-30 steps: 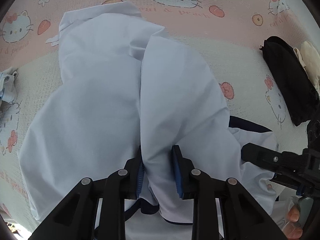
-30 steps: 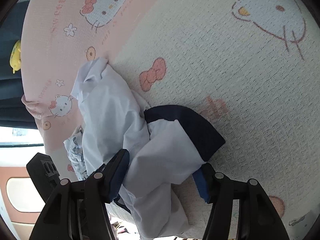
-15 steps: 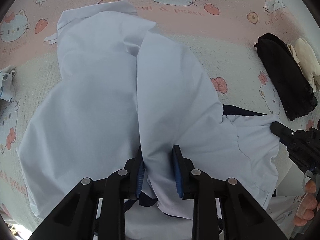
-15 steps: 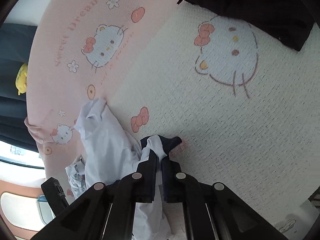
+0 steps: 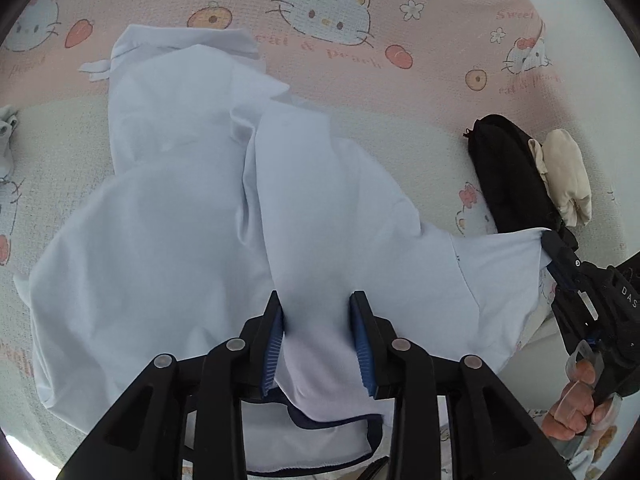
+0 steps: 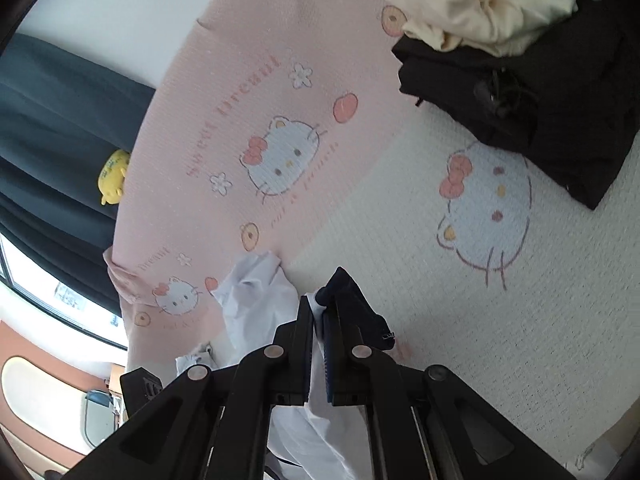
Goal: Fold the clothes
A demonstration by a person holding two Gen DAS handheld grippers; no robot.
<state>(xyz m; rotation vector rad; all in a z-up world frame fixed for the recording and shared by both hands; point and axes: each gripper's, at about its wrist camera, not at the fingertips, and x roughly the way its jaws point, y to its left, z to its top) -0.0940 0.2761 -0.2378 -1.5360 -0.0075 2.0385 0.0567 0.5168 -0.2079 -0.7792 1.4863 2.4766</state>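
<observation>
Pale-blue cotton fills the near half of a cartoon-cat bedspread (image 5: pixel 420 92): a white shirt (image 5: pixel 168 220) with navy trim lies rumpled, collar toward the pink border, no fold yet set. At centre the left gripper (image 5: pixel 318 320) has a raised ridge of the body cloth between its blue pads; its jaws have just been opening, and whether they still pinch cannot be told. To the right, the right gripper (image 6: pixel 318 320) is clamped tight on the navy-cuffed sleeve (image 6: pixel 356 304), drawing it out level. By the look of it the work is at its start, with spreading and every fold left. Open bedspread lies beyond the sleeve; a folded black garment (image 5: pixel 512 176) and a cream cloth (image 5: pixel 564 176) bound the far right.
</observation>
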